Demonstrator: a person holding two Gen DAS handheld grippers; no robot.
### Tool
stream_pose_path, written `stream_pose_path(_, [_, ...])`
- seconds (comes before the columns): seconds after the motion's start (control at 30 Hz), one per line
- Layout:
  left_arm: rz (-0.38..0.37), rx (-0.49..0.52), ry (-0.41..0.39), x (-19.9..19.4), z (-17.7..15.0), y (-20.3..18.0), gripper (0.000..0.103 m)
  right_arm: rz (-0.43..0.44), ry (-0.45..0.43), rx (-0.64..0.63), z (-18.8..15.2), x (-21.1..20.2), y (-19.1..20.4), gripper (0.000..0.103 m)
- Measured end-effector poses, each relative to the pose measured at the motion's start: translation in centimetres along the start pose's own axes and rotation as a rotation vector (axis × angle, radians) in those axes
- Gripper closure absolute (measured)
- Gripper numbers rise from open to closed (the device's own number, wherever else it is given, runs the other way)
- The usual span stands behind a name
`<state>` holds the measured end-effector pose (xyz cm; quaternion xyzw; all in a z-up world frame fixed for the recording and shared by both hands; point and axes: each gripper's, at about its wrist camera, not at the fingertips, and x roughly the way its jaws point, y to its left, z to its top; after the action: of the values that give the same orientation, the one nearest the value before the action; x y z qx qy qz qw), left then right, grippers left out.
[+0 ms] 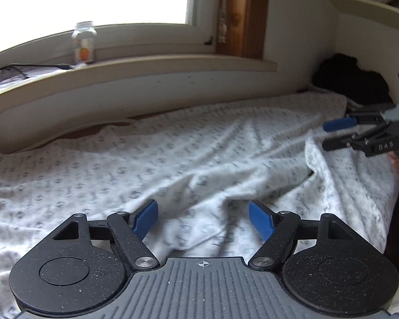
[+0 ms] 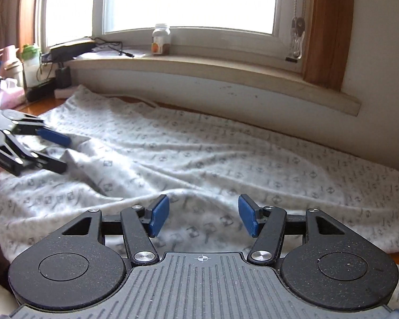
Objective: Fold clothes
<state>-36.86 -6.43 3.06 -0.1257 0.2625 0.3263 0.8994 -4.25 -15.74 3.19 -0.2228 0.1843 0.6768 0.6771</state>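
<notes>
**Mia:** Where is the thing to fold?

**Ben:** The white cloth (image 1: 188, 154) with little gray marks is spread out flat and wrinkly. It lies under and in front of both sets of fingers, up to the wall below the window sill (image 2: 226, 69).

**Mia:** What is the left gripper (image 1: 203, 219) doing?

**Ben:** Its blue pads (image 1: 146, 219) stand wide apart. Nothing is between them. The cloth is just below them, and I can't tell if they touch it.

**Mia:** And the right gripper (image 2: 203, 218)?

**Ben:** Its pads are apart too, a bit less wide. It holds nothing. The cloth lies below and ahead of its fingers.

**Mia:** Can they see each other?

**Ben:** Yes. From the left one, the right one is far off to the right side, over the cloth's raised edge. A small jar (image 2: 161, 38) stands on the sill, far ahead of the fingers.
</notes>
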Motion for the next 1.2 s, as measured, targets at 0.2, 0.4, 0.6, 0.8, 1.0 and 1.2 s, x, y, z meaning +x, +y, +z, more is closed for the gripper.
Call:
stream_pose_path(0.2, [0.072,-0.112,-0.082,-0.8,2.2,3.2,0.02,-0.095,0.003,0.037,0.2,0.0,-5.6,0.045])
stream_pose_path(0.4, [0.091,-0.142,-0.086,2.0,3.4,4.6,0.018,-0.347,0.006,0.119,0.2,-1.2,-17.6,0.045])
stream_pose_path(0.6, [0.059,-0.218,-0.016,4.2,2.5,5.9,0.018,-0.578,0.047,0.192,2.2,0.4,-29.8,0.046])
stream_pose_path(0.8, [0.048,-0.248,-0.007,4.3,2.3,6.5,0.018,-0.531,0.126,0.328,3.2,5.8,-37.8,0.046])
stream_pose_path(1.0, [0.055,-0.244,-0.001,4.3,2.4,6.3,0.018,-0.504,0.26,0.248,2.7,10.0,-39.7,0.045])
stream_pose_path(1.2, [0.053,-0.248,-0.001,4.3,2.3,6.4,0.018,-0.455,0.226,0.231,2.4,8.8,-40.0,0.094])
